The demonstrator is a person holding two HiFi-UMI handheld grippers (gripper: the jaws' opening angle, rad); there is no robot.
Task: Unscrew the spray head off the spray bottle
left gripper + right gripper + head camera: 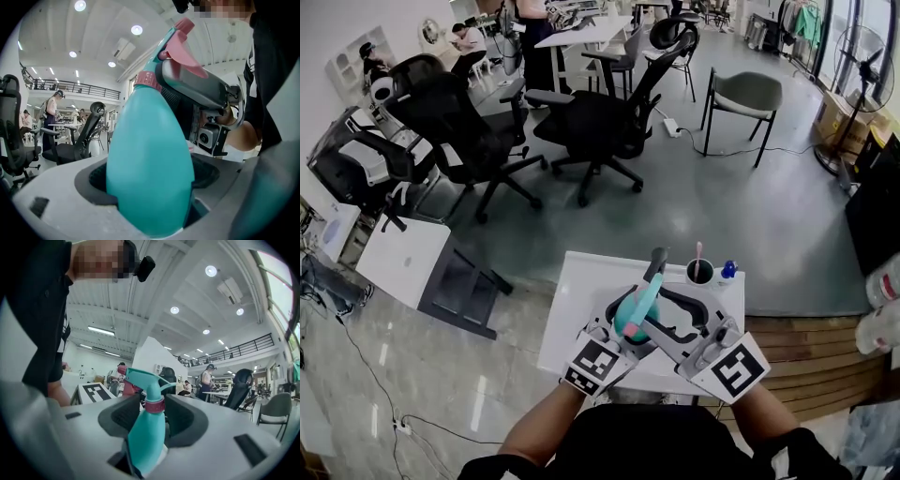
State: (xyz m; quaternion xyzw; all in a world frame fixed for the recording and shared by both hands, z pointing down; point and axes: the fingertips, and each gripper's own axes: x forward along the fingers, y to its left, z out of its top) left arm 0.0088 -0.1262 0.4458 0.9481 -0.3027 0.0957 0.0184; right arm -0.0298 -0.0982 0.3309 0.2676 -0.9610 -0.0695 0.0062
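Note:
A teal spray bottle is held tilted above the white table. My left gripper is shut on its round body, which fills the gap between the jaws. A pink collar joins the body to the teal spray head, which has a pink trigger. My right gripper straddles the neck at the collar. Its pads stand very close on both sides, with a thin gap showing on the left. From the head view, the right gripper crosses the left one.
A dark cup with a pink pen and a small blue object stand at the table's far right corner. Black office chairs fill the floor beyond. A wooden platform lies to the right. People sit and stand at the far desks.

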